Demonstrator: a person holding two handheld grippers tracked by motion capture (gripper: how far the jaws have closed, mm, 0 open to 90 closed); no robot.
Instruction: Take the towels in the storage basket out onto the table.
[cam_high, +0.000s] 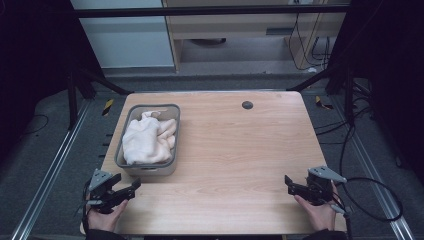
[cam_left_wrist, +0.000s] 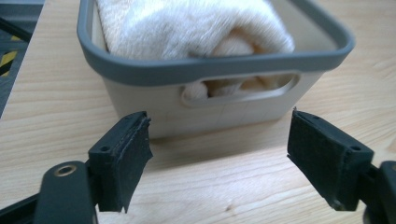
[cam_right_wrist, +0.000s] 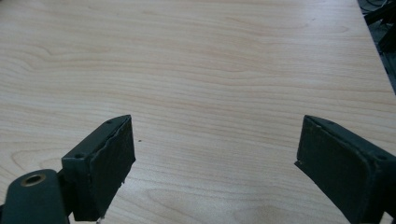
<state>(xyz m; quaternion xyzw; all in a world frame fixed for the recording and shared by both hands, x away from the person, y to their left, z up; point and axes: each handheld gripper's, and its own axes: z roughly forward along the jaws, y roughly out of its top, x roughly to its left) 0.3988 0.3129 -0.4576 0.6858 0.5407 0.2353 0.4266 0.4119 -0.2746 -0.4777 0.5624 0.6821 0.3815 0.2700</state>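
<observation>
Wooden table (cam_high: 235, 150), light grain, with a small dark round disc (cam_high: 247, 105) near its far edge. Grey-rimmed plastic bin (cam_high: 175, 137) stands on the table's left half, long side running front to back; a handle slot (cam_left_wrist: 243, 91) is cut into its near wall. Cream towel (cam_high: 147, 140), crumpled, lies inside the bin and bulges to rim height; part of it shows through the slot. Left gripper (cam_high: 131, 189), held in a hand at the table's near left corner, sits just in front of the bin, jaws spread wide with nothing between them. Right gripper (cam_high: 289, 184), held at the near right corner, well apart from the bin, jaws likewise spread wide over bare wood.
</observation>
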